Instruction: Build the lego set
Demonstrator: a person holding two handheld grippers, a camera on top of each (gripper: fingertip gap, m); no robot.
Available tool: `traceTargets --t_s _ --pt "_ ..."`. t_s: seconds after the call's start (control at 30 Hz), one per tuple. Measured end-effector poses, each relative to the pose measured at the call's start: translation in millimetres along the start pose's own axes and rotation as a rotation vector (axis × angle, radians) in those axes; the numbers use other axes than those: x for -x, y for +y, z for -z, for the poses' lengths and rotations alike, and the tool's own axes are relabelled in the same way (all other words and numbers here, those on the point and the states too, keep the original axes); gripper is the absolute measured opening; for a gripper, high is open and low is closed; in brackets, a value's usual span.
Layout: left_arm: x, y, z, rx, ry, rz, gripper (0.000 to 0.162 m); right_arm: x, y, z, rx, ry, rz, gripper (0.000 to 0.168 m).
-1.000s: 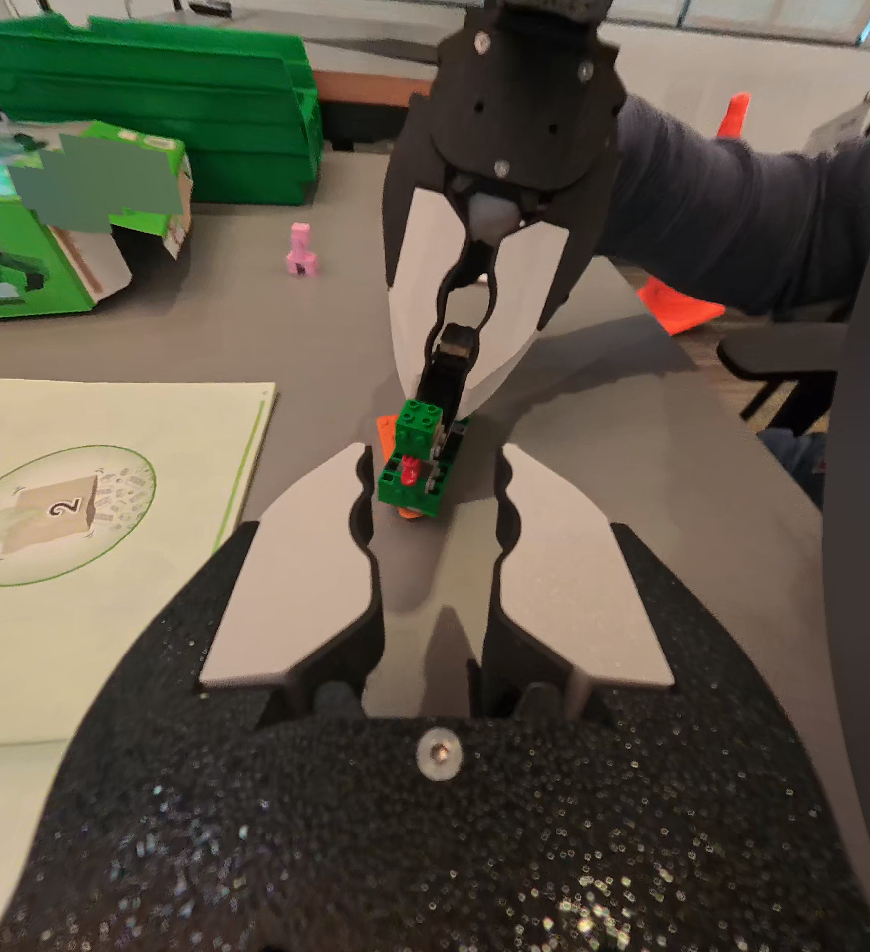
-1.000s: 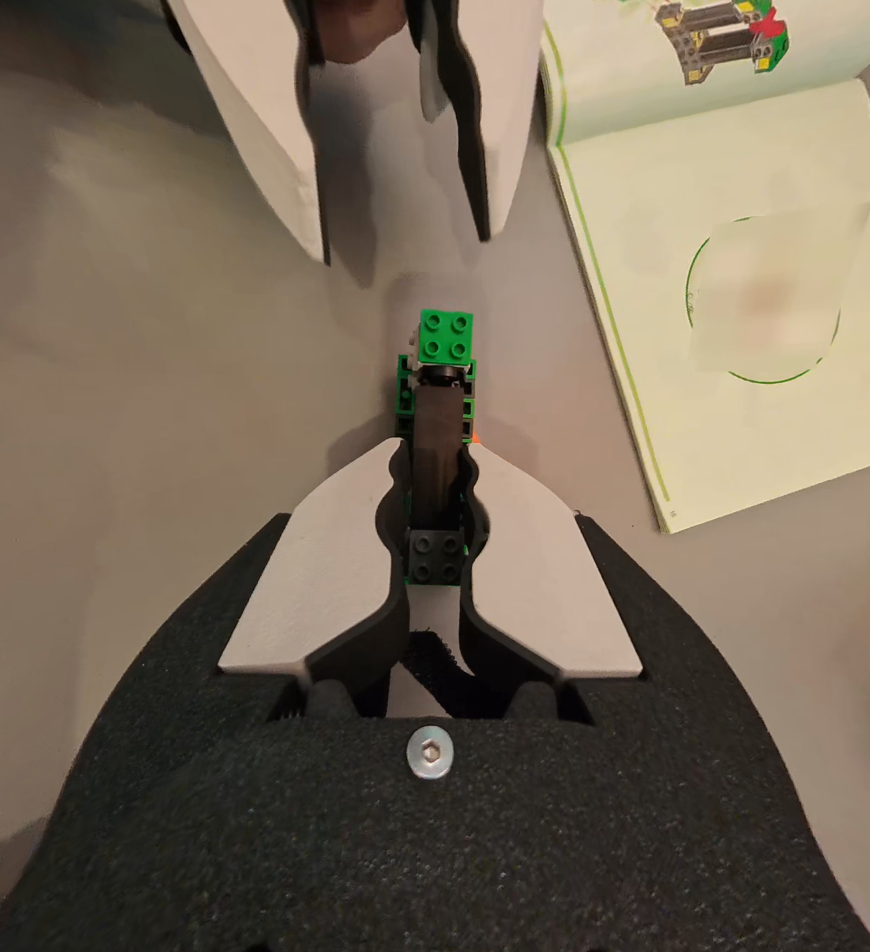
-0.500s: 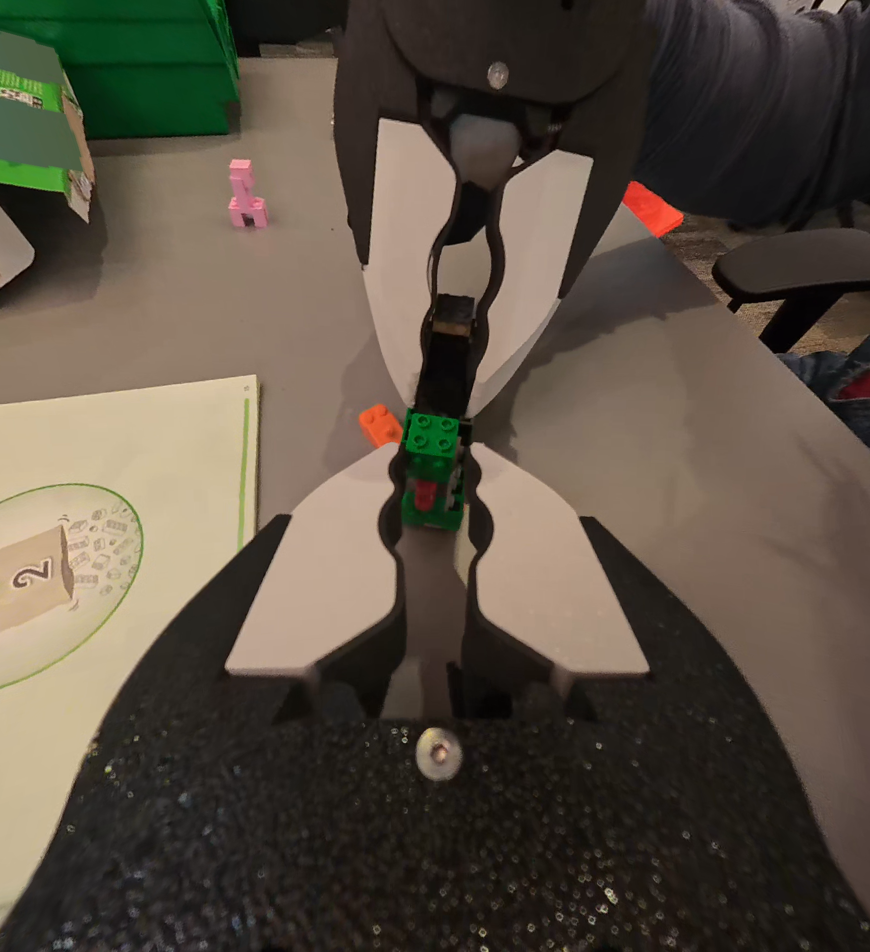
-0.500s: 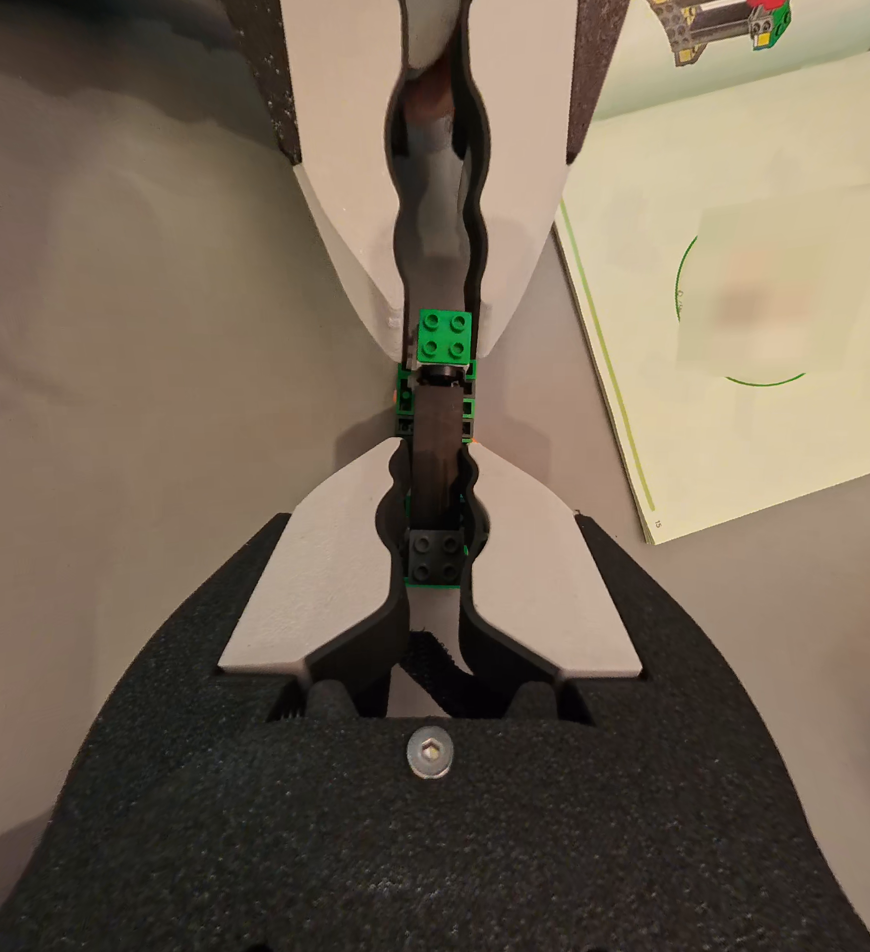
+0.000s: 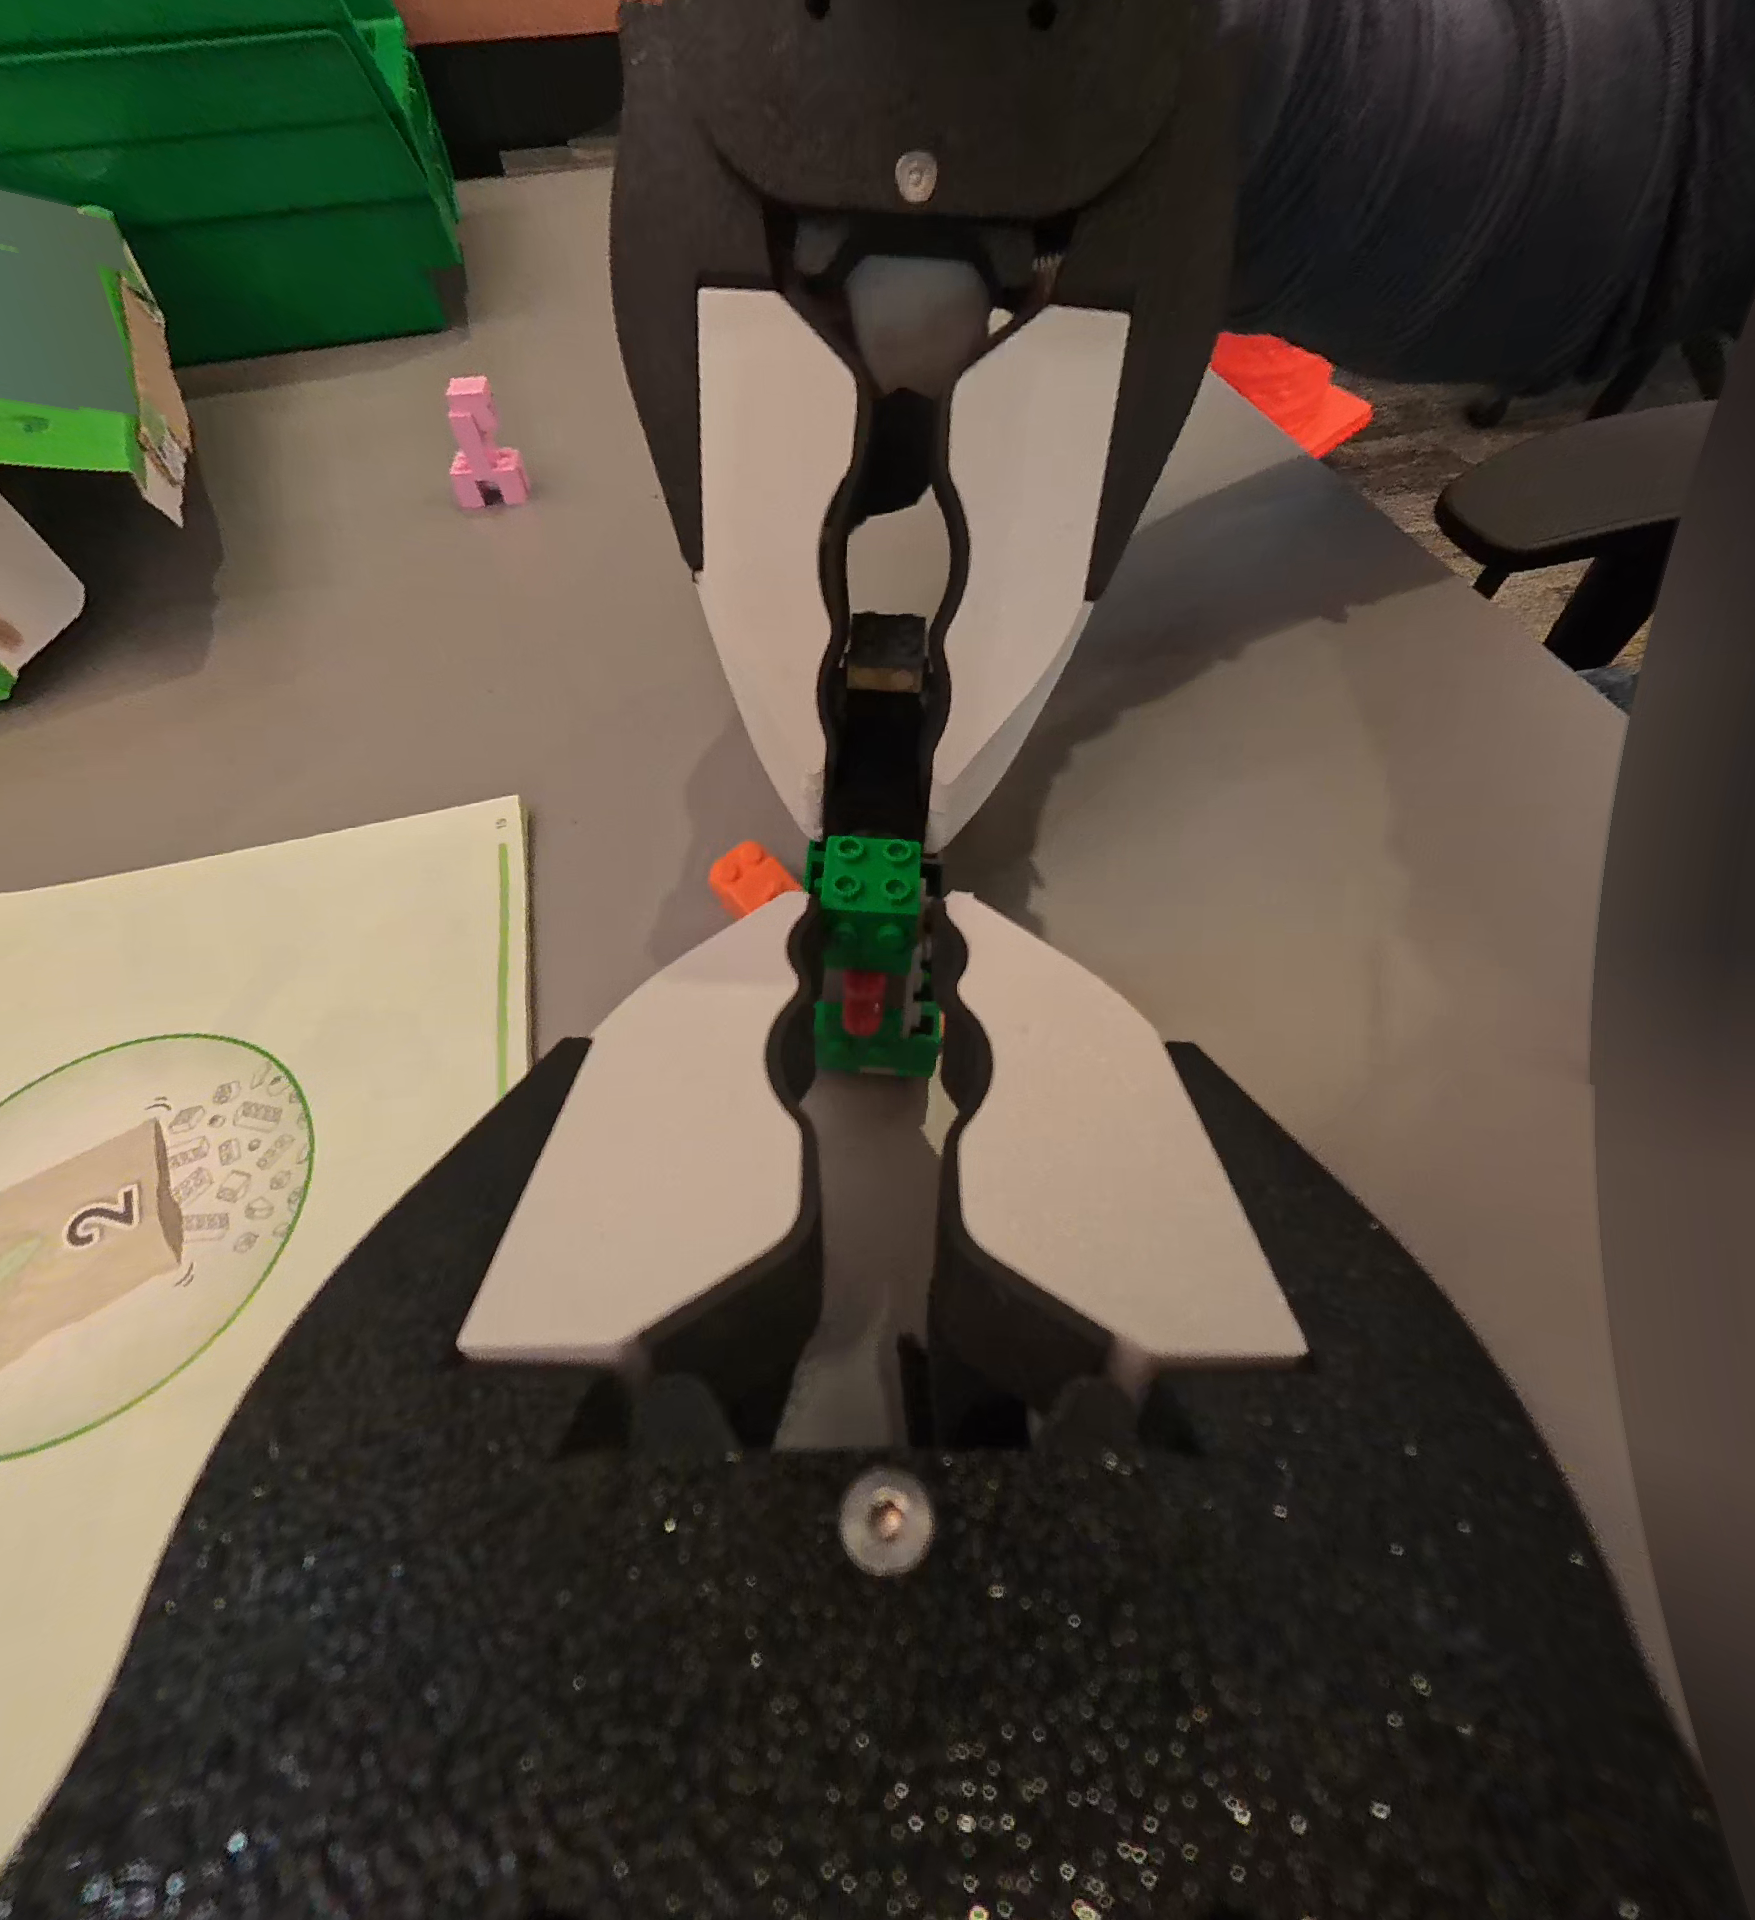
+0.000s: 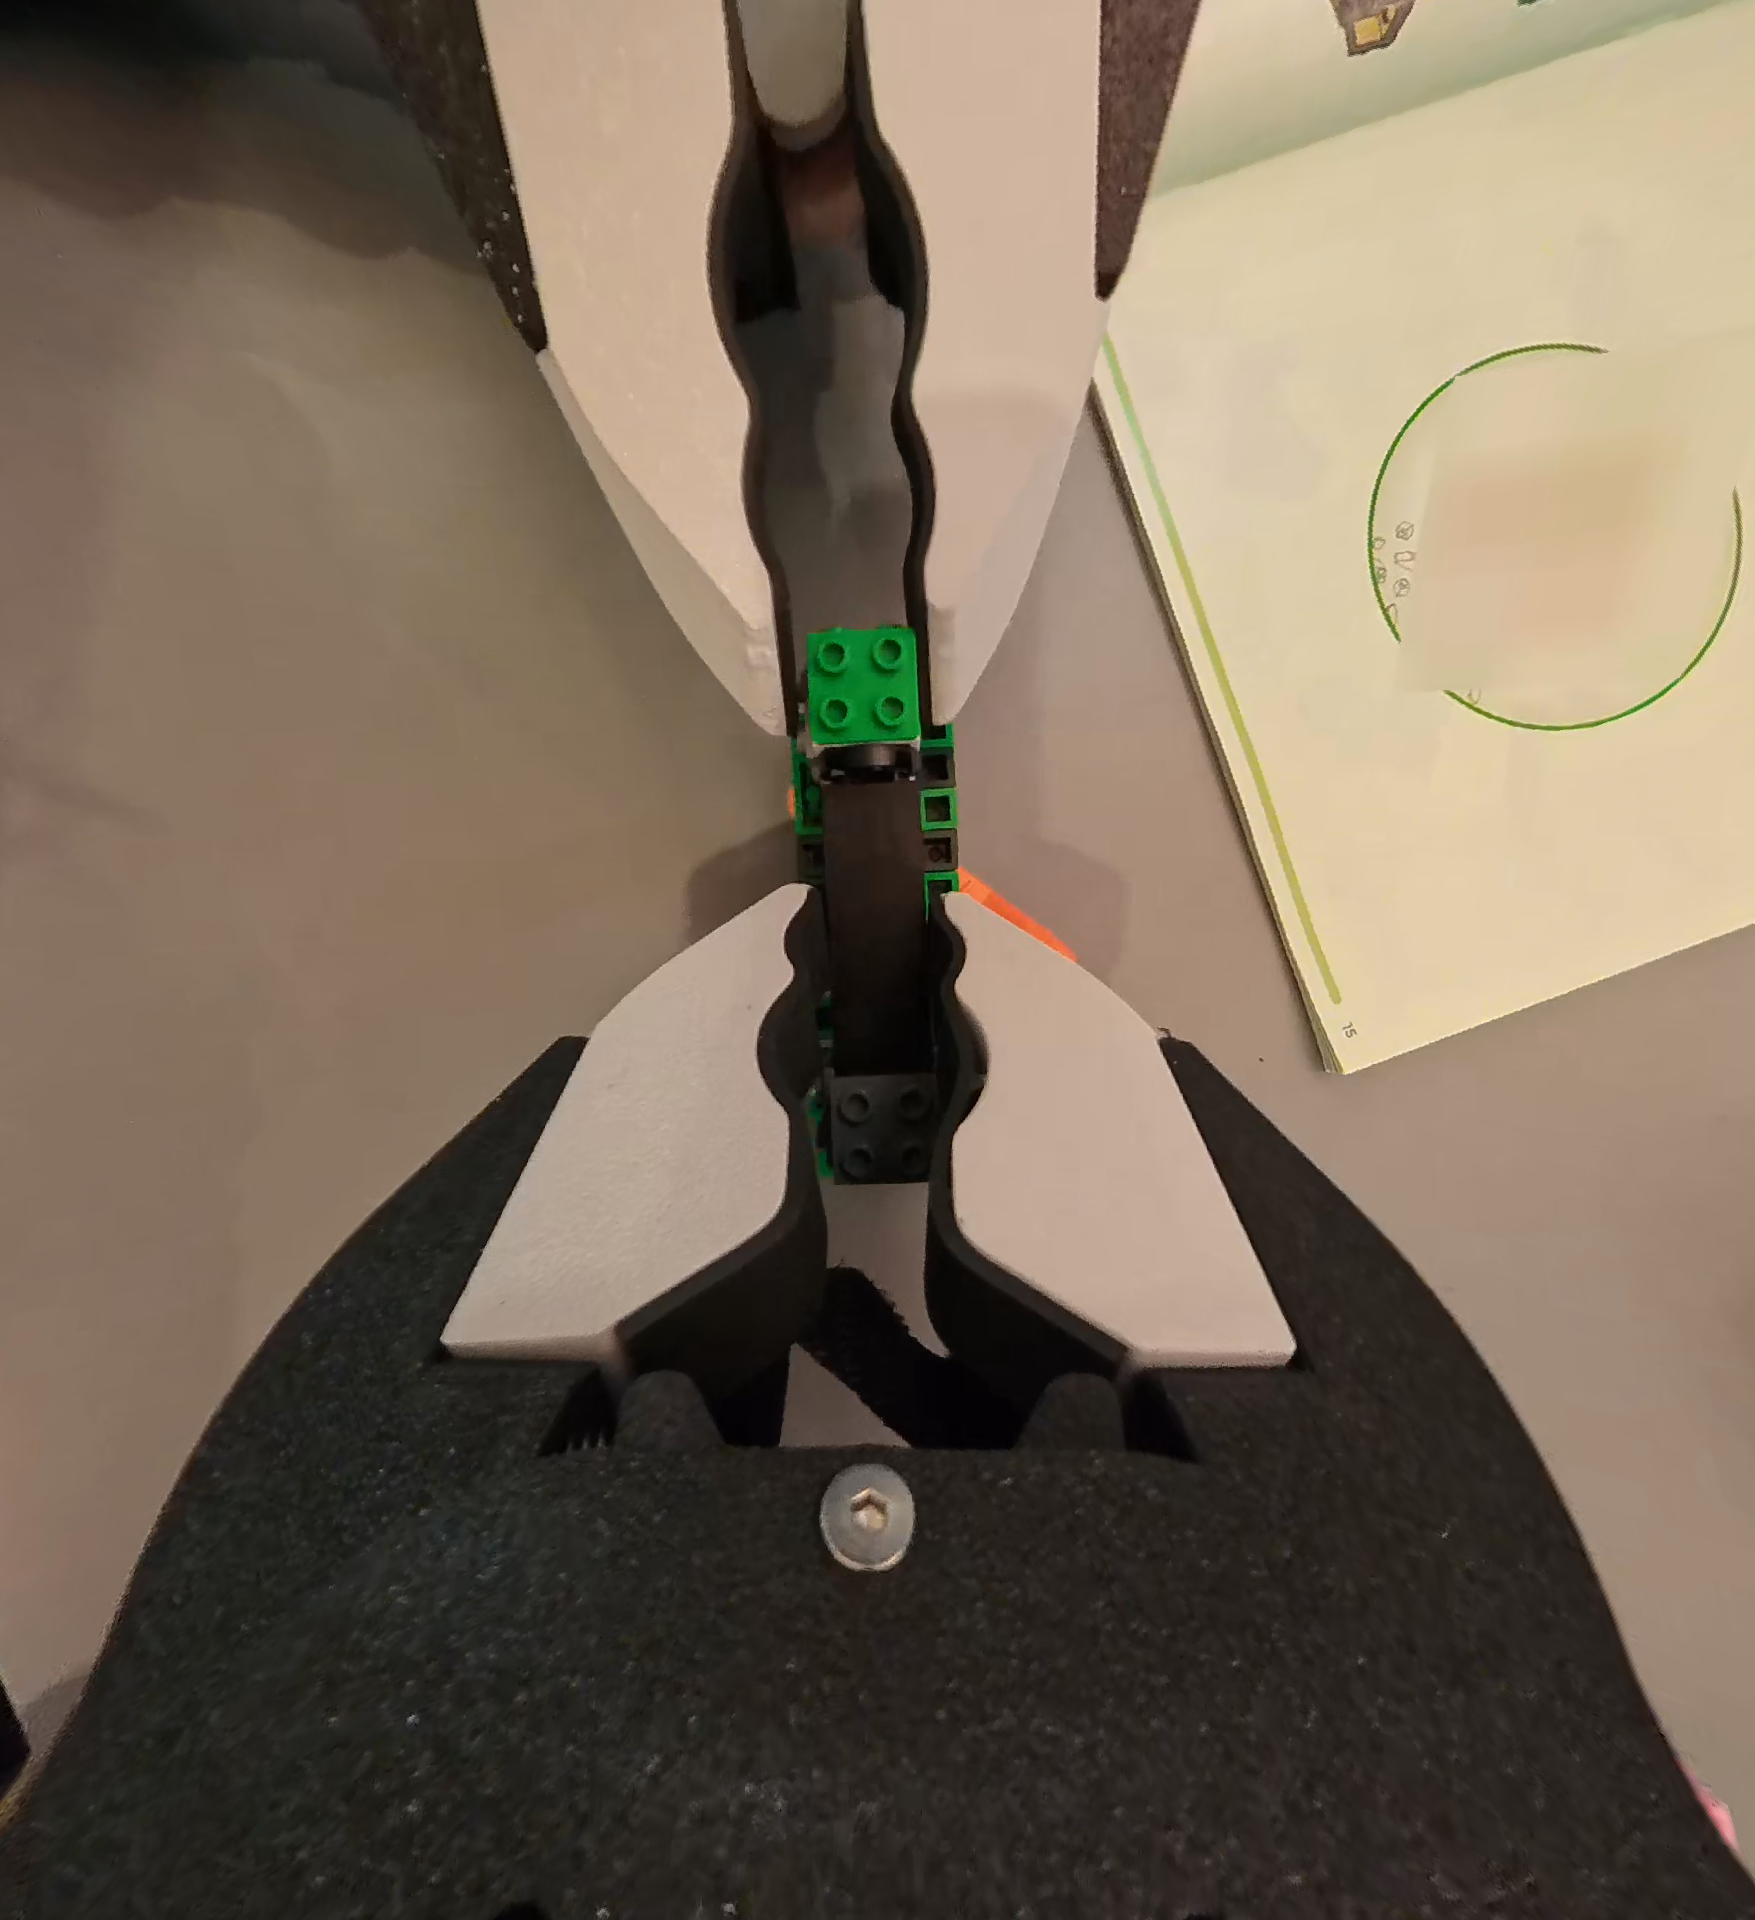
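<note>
A small lego build (image 5: 865, 883) lies lengthwise between my two grippers over the grey table (image 5: 1216, 935). It has a green studded end with a red piece and a long black part (image 6: 873, 883). My left gripper (image 5: 873, 914) is shut on the green end; in the right wrist view its tips (image 6: 860, 717) flank the green 2x2 brick (image 6: 862, 681). My right gripper (image 6: 871, 899) is shut on the black end and faces the left one (image 5: 878, 821). A loose orange brick (image 5: 748, 878) lies on the table just beside the build.
An open instruction booklet (image 5: 177, 1039) lies left of the build, also in the right wrist view (image 6: 1475, 520). A pink lego figure (image 5: 483, 447), a green box (image 5: 21, 364) and green bins (image 5: 177, 156) stand at the back. A sleeve (image 5: 1475, 156), orange cone (image 5: 1288, 390) and chair armrest (image 5: 1579, 499) are at right.
My left gripper was open and short of the build; it moved forward and closed on the green end. The right gripper has kept its hold on the black end.
</note>
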State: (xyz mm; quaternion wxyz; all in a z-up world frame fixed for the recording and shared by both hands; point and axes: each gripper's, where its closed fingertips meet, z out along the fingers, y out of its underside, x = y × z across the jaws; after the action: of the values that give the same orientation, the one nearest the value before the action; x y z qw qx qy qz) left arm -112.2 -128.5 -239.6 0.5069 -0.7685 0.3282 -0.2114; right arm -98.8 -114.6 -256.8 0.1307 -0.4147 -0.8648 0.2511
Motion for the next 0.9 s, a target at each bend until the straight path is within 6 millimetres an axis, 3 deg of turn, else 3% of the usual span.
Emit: traceTargets --t_s 0.9 --pt "-0.5 -0.6 -2.5 -0.029 -0.022 -0.007 0.018 -0.5 -0.7 -1.0 -0.014 0.005 -0.023 0.017"
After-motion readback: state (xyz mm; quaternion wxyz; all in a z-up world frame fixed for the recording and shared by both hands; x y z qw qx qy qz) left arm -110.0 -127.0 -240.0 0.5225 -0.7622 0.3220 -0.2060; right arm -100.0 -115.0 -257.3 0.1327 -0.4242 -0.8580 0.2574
